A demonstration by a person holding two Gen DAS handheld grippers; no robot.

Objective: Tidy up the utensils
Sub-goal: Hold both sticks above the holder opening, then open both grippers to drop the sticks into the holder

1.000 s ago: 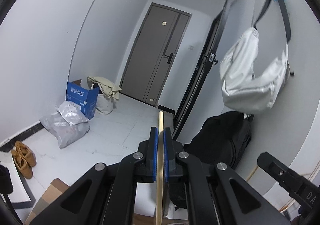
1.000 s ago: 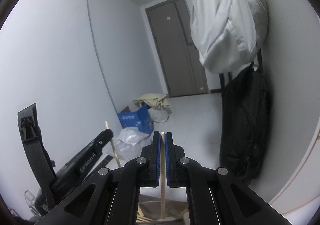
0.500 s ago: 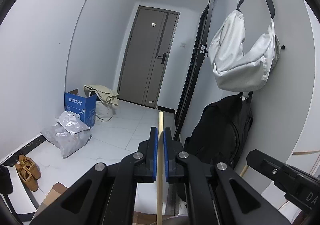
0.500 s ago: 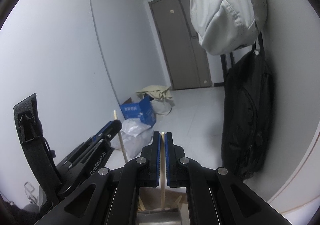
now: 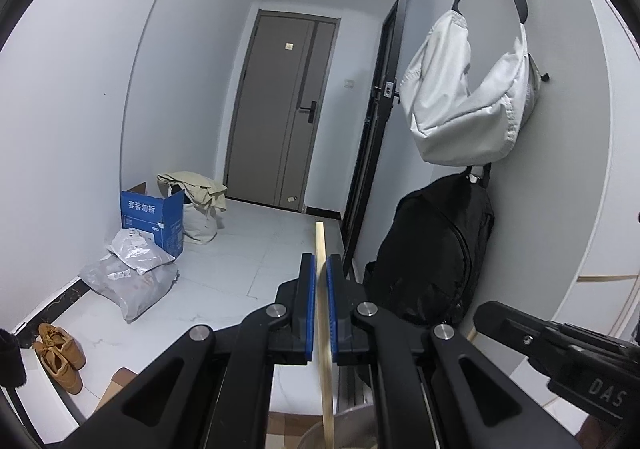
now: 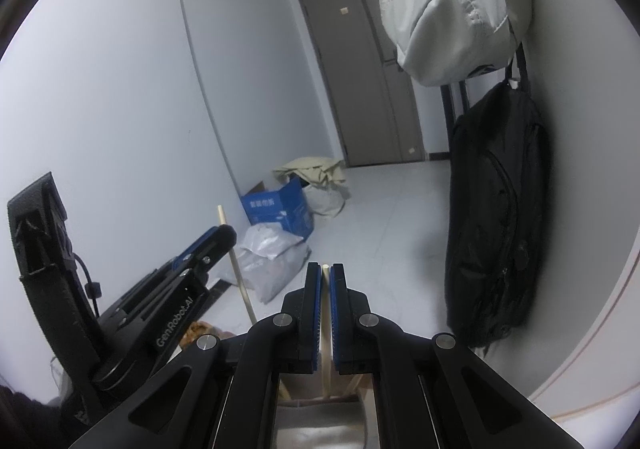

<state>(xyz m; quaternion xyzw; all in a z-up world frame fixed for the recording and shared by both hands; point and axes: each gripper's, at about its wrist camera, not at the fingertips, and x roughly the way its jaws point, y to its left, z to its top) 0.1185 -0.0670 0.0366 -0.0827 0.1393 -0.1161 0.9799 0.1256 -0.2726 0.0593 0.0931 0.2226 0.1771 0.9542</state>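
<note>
Pale wooden chopstick (image 5: 322, 313) is clamped upright between the blue pads of the left gripper (image 5: 319, 281), top end poking above the fingertips, lower end dropping toward a grey metal container (image 5: 352, 429) at the frame bottom. Second pale wooden chopstick (image 6: 326, 313) is pinched the same way in the right gripper (image 6: 326, 289), jaws closed on it, over what looks like the same container, though it's mostly hidden. Hallway behind: grey door (image 5: 280, 109), white bag (image 5: 468, 105) and black backpack (image 5: 436, 249) on the wall.
</note>
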